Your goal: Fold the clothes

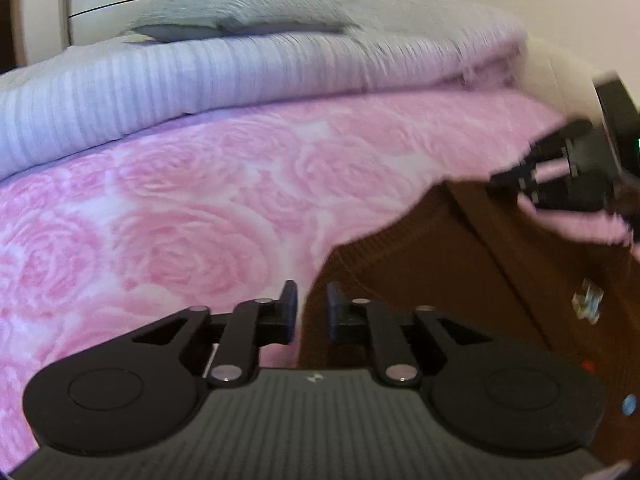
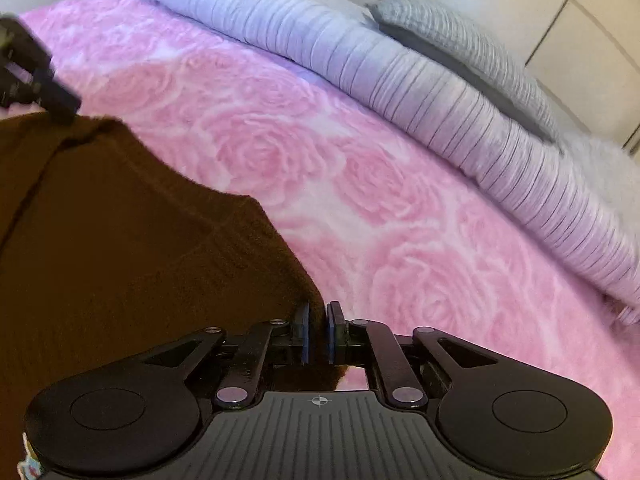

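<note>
We take the brown garment (image 2: 120,248) as our landmark: a dark brown knit piece lying on a pink rose-patterned blanket (image 2: 360,200) that covers the bed. In the right wrist view the garment fills the lower left, one corner of it running down to the right gripper (image 2: 318,334). That gripper's blue-padded fingers (image 2: 305,332) stand almost together with the garment's corner edge pinched between them — a tight hold on the cloth.

In the left wrist view the garment lies to the lower right, its edge running straight into the left gripper (image 1: 312,308). Its jaws are narrowly parted and the brown cloth sits in the gap between them; the blur keeps us from saying whether the pads actually press on it, though it looks like a light grip at most. A small pale tag (image 1: 587,300) shows on the garment, to the right of that gripper.

Beyond the garment, at the far side of the pink blanket, a lilac ribbed quilt (image 2: 400,92) lies rolled in a long ridge, and a grey pillow (image 2: 460,44) rests behind it. Past these stand pale cupboard doors (image 2: 552,8) — well apart from the garment
</note>
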